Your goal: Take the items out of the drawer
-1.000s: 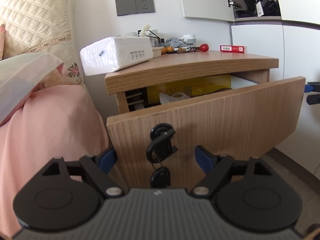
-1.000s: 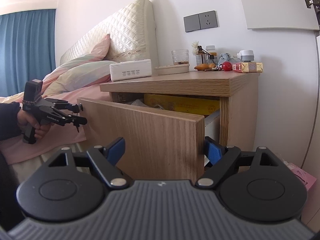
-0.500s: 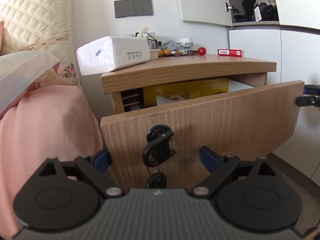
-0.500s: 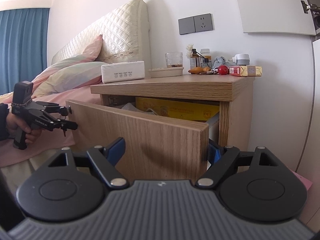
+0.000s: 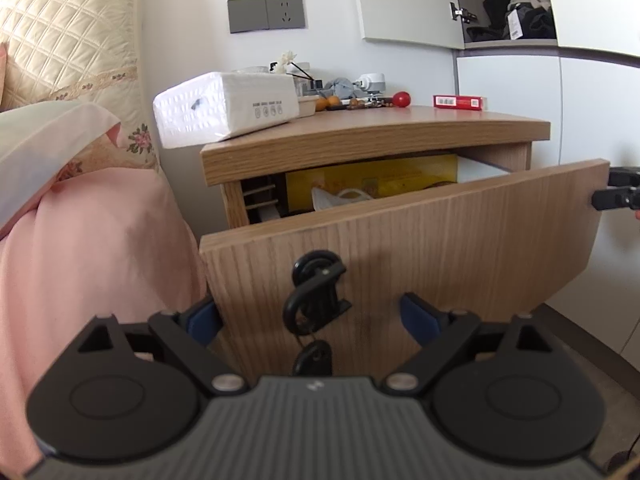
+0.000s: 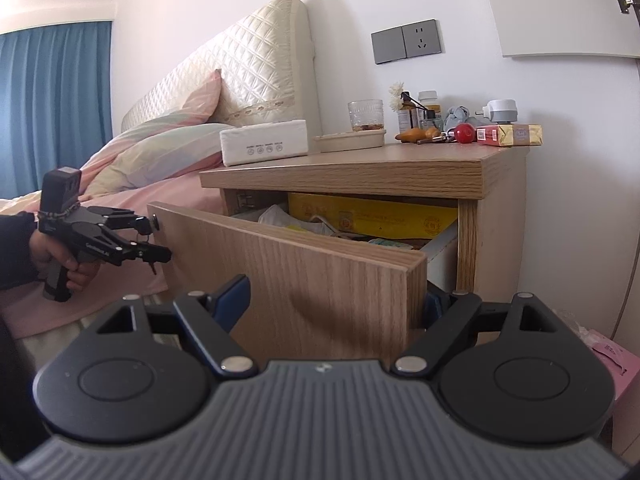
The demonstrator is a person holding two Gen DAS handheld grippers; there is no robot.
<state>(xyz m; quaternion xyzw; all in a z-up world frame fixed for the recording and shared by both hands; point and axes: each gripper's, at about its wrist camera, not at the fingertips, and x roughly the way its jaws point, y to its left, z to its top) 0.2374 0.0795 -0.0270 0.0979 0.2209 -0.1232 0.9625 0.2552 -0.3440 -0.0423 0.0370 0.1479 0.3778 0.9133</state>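
Bedside scene, two wrist views. The drawer, fronted in wood-grain laminate, stands pulled partly out of the nightstand. A black lock with a hanging key sits on the front panel. Inside the drawer lie a flat yellow box and crumpled white plastic.

The left gripper has its blue-padded jaws spread wide, one at the panel's left edge, the other over its face, the lock between them; nothing is grasped. The right gripper likewise stands released, its jaws straddling the panel's right end: one finger before the face, the other behind the edge.

On the nightstand top rest a white rectangular tissue pack, a ribbed glass, a red ball and a red carton. A quilted cream headboard and pink bedsheet adjoin the nightstand.
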